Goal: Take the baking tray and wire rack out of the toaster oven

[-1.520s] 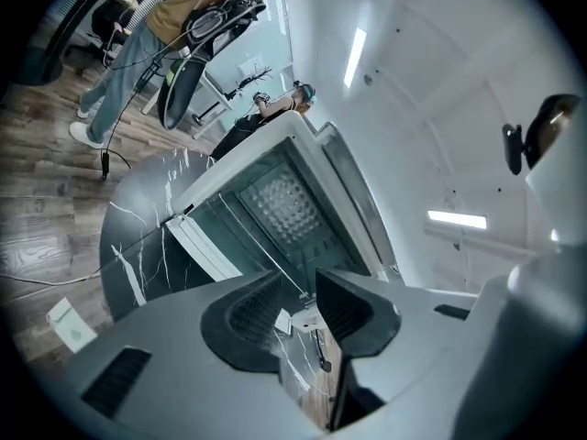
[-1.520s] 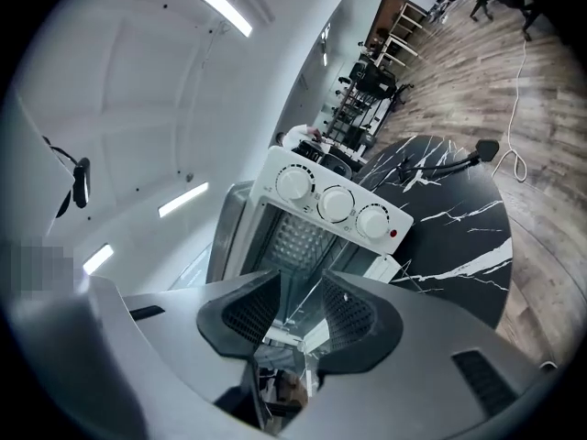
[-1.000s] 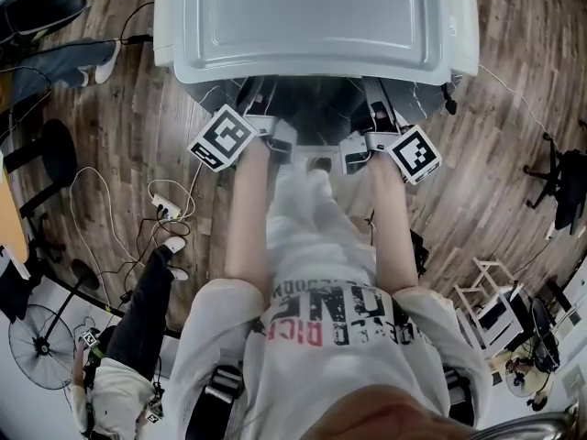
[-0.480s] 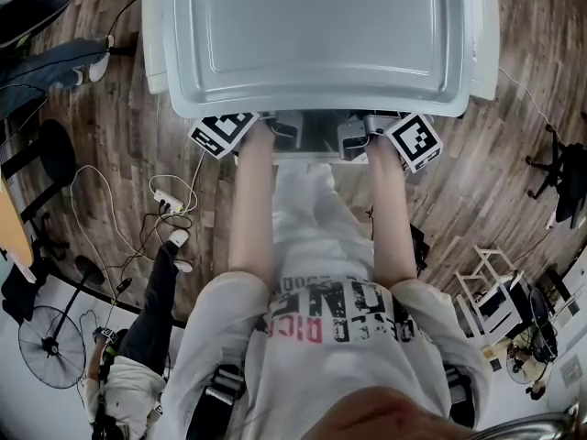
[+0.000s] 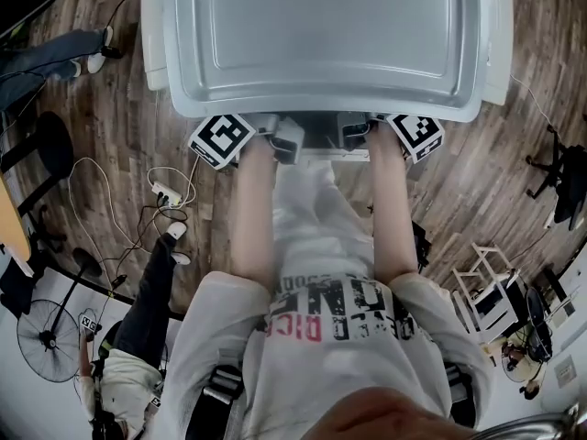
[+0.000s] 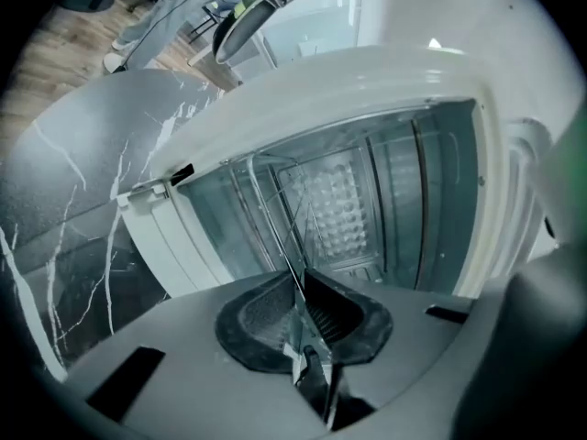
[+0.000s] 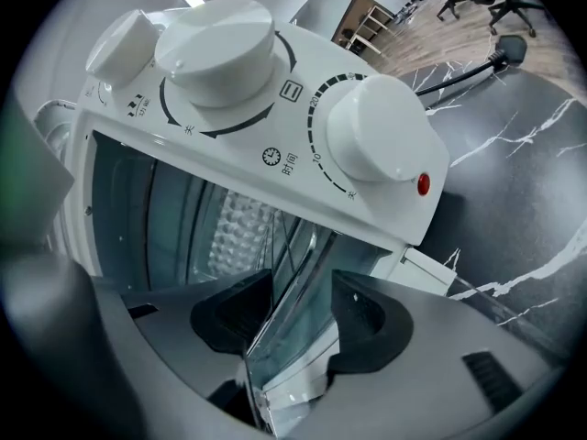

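The white toaster oven [image 5: 321, 35] fills the top of the head view, and both grippers reach under its front edge. In the left gripper view, my left gripper [image 6: 301, 324] has just been closing and is shut on the thin shiny edge of the baking tray [image 6: 298, 346]. The wire rack [image 6: 275, 218] runs back into the open oven cavity. My right gripper [image 7: 298, 324] has just been opening. Its pads stand apart with the tray's rim [image 7: 284, 337] between them, untouched. Both sets of fingertips are hidden in the head view, where only the left gripper [image 5: 282, 137] and right gripper [image 5: 353, 134] bodies show.
Two white knobs [image 7: 215, 53] [image 7: 376, 136] sit on the oven's control panel beside the right gripper. The oven stands on a dark marbled counter [image 6: 64, 181]. A power strip with cables [image 5: 165, 195], a fan [image 5: 41, 342] and another person [image 5: 138, 337] are on the wood floor at left.
In the head view both grippers have slid further under the oven's front edge. The oven top now fills more of the picture.
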The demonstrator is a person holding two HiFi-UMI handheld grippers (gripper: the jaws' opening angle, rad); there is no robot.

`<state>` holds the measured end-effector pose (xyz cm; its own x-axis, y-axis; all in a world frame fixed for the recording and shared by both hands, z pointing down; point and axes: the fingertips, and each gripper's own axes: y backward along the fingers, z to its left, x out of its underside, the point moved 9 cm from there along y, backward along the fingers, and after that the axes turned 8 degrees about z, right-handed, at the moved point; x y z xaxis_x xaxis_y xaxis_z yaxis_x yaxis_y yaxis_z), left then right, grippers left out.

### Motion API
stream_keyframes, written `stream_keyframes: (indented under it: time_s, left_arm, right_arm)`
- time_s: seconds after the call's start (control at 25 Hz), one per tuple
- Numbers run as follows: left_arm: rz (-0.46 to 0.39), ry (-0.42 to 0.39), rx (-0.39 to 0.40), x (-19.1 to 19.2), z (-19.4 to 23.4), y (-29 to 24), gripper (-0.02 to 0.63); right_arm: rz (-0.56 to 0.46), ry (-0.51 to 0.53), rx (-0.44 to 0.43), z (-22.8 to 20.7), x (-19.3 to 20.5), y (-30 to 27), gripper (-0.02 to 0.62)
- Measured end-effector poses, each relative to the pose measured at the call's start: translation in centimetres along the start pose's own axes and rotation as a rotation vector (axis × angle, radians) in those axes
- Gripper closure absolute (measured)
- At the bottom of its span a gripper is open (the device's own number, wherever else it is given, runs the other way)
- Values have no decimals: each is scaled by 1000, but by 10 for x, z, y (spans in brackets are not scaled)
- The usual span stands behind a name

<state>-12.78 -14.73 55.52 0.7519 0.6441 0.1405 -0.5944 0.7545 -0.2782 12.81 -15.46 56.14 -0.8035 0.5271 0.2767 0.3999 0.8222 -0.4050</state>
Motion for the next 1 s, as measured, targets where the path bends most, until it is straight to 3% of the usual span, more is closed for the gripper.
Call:
stream_keyframes:
  time_s: [0.16, 1.0]
  left_arm:
    - [4, -8, -22, 3, 9, 4, 572]
    - [21, -33, -50, 35, -3, 49, 565]
  right_arm:
    - [3, 77, -19, 15, -2, -2, 543]
    - [48, 106, -23, 13, 26, 50, 549]
